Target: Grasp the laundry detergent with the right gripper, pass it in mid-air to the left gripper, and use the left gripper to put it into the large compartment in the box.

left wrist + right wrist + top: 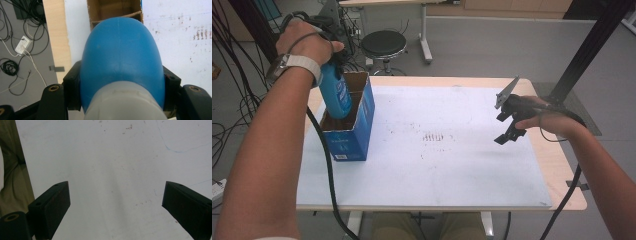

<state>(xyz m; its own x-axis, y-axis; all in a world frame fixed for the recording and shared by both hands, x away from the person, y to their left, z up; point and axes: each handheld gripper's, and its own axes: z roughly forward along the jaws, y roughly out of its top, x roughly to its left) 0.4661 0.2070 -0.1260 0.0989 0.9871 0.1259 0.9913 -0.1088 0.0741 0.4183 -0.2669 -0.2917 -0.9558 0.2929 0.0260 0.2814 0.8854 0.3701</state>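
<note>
A blue bottle (336, 92) with a pale cap hangs upright, its lower end inside an open blue cardboard box (357, 132) at the table's left. My left gripper (333, 60) is shut on the bottle's upper part from above. In the left gripper view the bottle (122, 62) sits between the black jaws of that gripper (122, 85), with the brown inside of the box (115, 10) beyond it. My right gripper (501, 129) hovers over the right side of the white mat. Its jaws (116, 192) stand wide open with nothing between them.
A white mat (437, 165) with faint brown marks covers most of the wooden table. A black stool (383, 44) stands behind the table. Cables and a power strip (22, 45) lie on the floor to the left. A black post (592, 45) rises at the back right.
</note>
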